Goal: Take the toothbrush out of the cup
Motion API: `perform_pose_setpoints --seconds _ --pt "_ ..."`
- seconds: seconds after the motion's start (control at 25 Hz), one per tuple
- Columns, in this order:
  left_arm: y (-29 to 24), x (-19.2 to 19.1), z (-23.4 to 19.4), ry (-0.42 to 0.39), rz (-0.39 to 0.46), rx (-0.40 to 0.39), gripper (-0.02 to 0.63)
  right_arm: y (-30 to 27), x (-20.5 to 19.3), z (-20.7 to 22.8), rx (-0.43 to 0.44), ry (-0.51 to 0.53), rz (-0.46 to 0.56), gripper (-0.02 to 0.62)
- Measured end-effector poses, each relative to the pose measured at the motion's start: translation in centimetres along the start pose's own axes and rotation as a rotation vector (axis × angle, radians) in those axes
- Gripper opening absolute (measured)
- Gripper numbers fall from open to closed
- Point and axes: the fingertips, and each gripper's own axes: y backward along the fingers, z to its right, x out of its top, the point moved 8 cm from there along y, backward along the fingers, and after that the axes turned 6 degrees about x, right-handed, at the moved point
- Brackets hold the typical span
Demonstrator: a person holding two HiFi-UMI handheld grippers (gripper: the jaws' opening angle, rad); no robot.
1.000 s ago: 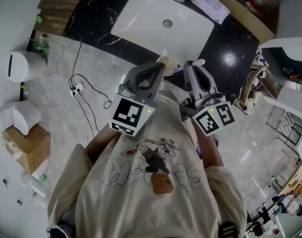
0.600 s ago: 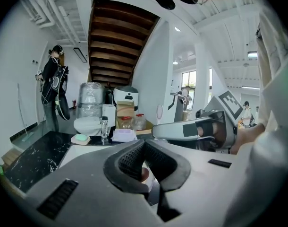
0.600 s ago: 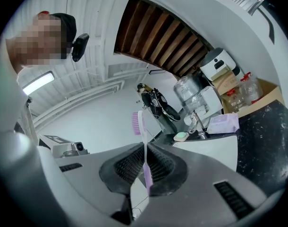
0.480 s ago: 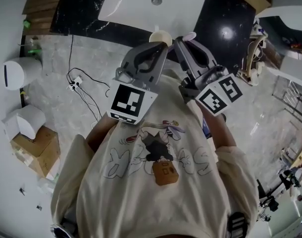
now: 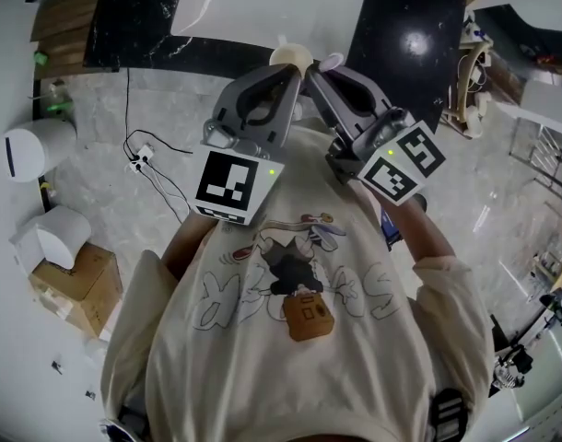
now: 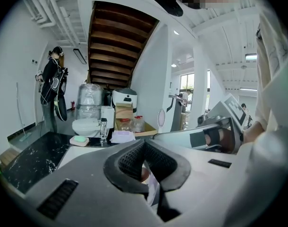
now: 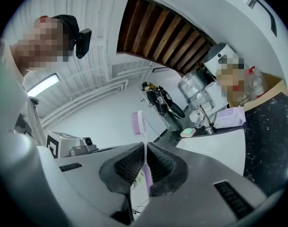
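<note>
Fingers [image 7: 127, 164] of the right gripper [image 7: 145, 148] are pressed onto the handle of a slim lilac-and-white plastic toothbrush [image 7: 136, 122]. It stands upright between them, with its bristled head above the tips. The left gripper [image 6: 144, 148] has its fingers [image 6: 130, 161] closed round a small round cream cup [image 5: 290, 55]. In the head view the cup shows at the near edge of the black speckled stone counter [image 5: 134, 26]. The toothbrush head lies just beside the cup, clear of its rim. A white rectangular basin [image 5: 253, 7] lies beyond both grippers. Grey marble floor [image 5: 97, 109] spreads out to the left, crossed by a thin black cable [image 5: 126, 109].
</note>
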Motion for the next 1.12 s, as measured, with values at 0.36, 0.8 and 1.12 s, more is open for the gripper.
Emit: perform_pose_setpoints --seconds 0.36,0.8,1.12 --pt "0.1 -0.2 -0.2 0.004 -0.001 0.002 0.014 0.4 -0.5 -0.7 -0.021 0.009 0.002 0.029" --pt "0.6 -0.9 -1.0 0.024 -0.011 0.016 0.014 0.3 -0.9 -1.6 -0.045 0.053 -0.021 0.029" --pt "1.1 -1.0 -1.7 0.022 -0.027 0.035 0.014 -0.3 -0.8 -1.7 -0.045 0.046 -0.012 0.029"
